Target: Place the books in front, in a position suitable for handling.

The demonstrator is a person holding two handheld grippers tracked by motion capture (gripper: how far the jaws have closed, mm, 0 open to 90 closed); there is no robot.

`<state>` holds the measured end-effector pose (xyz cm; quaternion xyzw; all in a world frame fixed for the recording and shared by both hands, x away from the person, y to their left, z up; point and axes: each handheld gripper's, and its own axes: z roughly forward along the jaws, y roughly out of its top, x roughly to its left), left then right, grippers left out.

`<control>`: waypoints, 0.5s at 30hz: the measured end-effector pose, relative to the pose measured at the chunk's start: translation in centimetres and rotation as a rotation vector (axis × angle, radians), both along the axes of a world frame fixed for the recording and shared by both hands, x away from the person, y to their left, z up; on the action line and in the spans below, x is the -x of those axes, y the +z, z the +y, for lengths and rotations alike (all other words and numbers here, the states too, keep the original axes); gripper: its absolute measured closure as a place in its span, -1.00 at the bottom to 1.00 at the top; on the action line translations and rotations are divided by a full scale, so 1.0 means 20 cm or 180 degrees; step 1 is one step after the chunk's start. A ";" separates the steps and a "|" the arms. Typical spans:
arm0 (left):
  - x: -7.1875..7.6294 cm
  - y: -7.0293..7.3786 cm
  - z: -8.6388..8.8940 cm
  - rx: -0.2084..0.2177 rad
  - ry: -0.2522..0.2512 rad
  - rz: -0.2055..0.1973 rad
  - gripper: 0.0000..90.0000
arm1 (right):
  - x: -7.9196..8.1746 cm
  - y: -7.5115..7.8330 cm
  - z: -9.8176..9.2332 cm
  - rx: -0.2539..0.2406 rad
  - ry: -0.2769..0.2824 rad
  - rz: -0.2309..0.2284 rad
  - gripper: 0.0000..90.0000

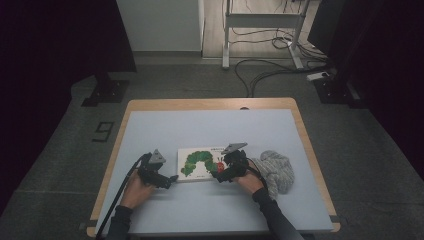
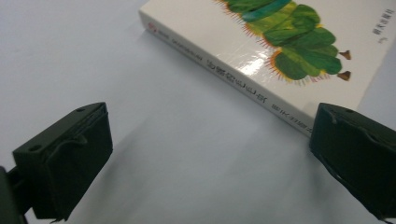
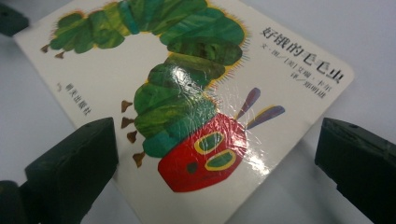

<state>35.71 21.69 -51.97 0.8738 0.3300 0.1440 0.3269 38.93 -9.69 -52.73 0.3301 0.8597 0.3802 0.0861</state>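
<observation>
A white board book (image 1: 202, 163) with a green caterpillar on its cover lies flat on the pale blue table (image 1: 200, 125), near the front middle. In the left gripper view its spine (image 2: 243, 79) faces me. My left gripper (image 1: 171, 178) is open, just off the book's front left corner, with nothing between its fingers (image 2: 70, 163). My right gripper (image 1: 218, 176) is open over the book's front right corner, near the caterpillar's red head (image 3: 205, 151). The cover (image 3: 187, 116) lies between its fingers (image 3: 74, 168) in the right gripper view.
A crumpled grey knitted cloth (image 1: 276, 170) lies right of the book, under the right forearm. The table's wooden rim (image 1: 305, 135) frames the blue top. Beyond the table are cables (image 1: 260, 72) on the floor and a desk frame (image 1: 262, 30).
</observation>
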 end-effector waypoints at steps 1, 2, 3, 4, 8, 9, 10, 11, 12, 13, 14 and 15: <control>0.00 0.00 -0.01 0.0000 -0.0023 -0.0007 -1.00 | -0.01 0.00 -0.01 -0.0039 -0.0017 0.0059 -1.00; 0.01 0.00 -0.02 -0.0008 -0.0043 -0.0015 -1.00 | -0.02 -0.01 -0.01 -0.0059 -0.0008 0.0081 -1.00; 0.01 0.00 -0.02 -0.0013 -0.0062 -0.0016 -1.00 | -0.02 -0.01 -0.01 -0.0073 -0.0001 0.0101 -1.00; 0.01 0.01 -0.03 0.0002 -0.0083 -0.0010 -1.00 | -0.02 -0.01 -0.01 -0.0070 -0.0001 0.0100 -1.00; 0.02 0.01 -0.04 0.0024 -0.0118 -0.0020 -1.00 | -0.03 -0.01 -0.01 -0.0054 0.0003 0.0105 -1.00; 0.02 0.01 -0.04 0.0047 -0.0125 -0.0013 -1.00 | -0.03 -0.01 -0.01 -0.0053 0.0015 0.0099 -1.00; 0.03 0.01 -0.04 0.0054 -0.0126 -0.0011 -1.00 | -0.03 -0.01 -0.01 -0.0053 0.0017 0.0105 -1.00; 0.03 0.02 -0.04 0.0045 -0.0132 -0.0021 -1.00 | -0.03 -0.01 -0.01 -0.0051 0.0019 0.0109 -1.00; 0.03 0.02 -0.04 0.0045 -0.0131 -0.0023 -1.00 | -0.03 0.00 -0.01 -0.0041 0.0016 0.0119 -1.00; 0.04 0.02 -0.05 0.0045 -0.0133 -0.0023 -1.00 | -0.03 0.00 -0.01 -0.0039 0.0020 0.0118 -1.00; 0.04 0.02 -0.05 0.0062 -0.0152 -0.0012 -1.00 | -0.04 0.00 0.00 -0.0035 0.0021 0.0122 -1.00; 0.04 0.01 -0.05 0.0133 -0.0211 0.0041 -1.00 | -0.04 0.00 0.00 -0.0033 0.0014 0.0130 -1.00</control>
